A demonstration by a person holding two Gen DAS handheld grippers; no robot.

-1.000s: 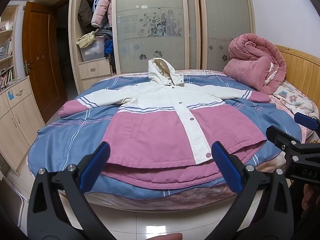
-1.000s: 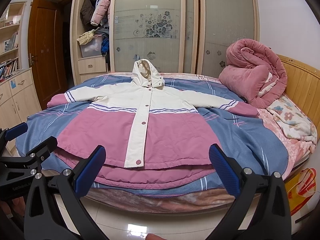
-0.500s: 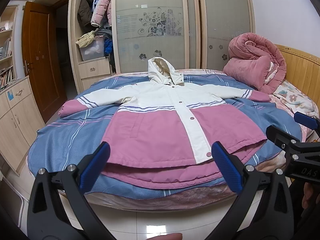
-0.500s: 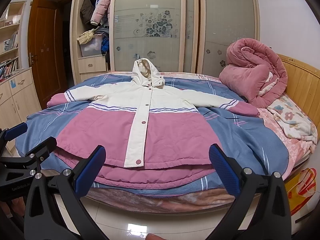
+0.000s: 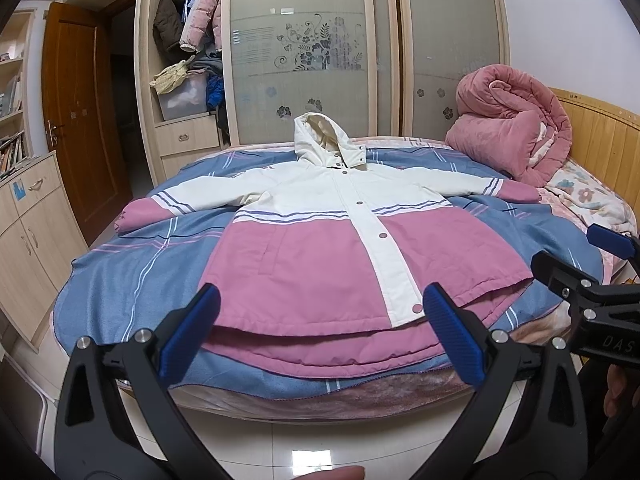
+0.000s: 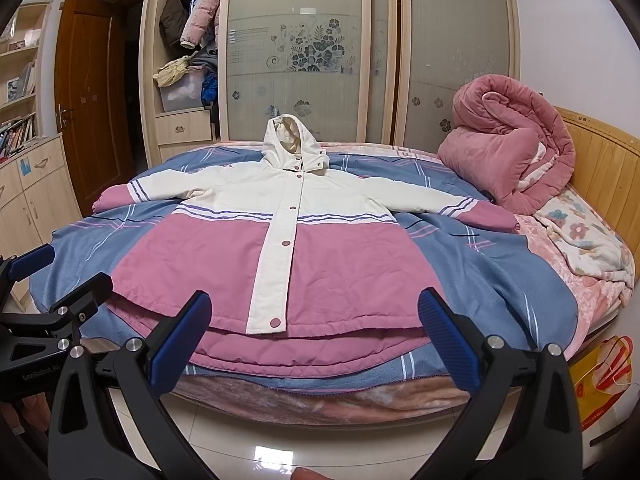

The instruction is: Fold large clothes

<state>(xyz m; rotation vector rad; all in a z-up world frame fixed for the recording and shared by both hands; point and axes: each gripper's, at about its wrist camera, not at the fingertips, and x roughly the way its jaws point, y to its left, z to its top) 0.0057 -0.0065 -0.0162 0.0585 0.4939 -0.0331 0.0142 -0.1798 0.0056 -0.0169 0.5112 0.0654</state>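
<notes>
A large hooded coat [image 5: 320, 264], cream on top and pink below, lies flat and buttoned on the bed [image 5: 120, 272], sleeves spread to both sides, hood toward the wardrobe. It also shows in the right wrist view [image 6: 340, 264]. My left gripper [image 5: 320, 320] is open and empty, held off the bed's near edge by the coat's hem. My right gripper [image 6: 314, 326] is open and empty, likewise just short of the hem. Each gripper shows at the edge of the other's view: the right gripper [image 5: 576, 272] and the left gripper [image 6: 52, 280].
A rolled pink quilt [image 5: 516, 128] sits at the bed's far right by the wooden headboard [image 5: 600, 132]. A wardrobe with glass doors [image 5: 312, 52] stands behind the bed. A low cabinet [image 5: 28, 232] and a door [image 5: 80, 112] are on the left. A tiled floor [image 5: 312, 440] lies below me.
</notes>
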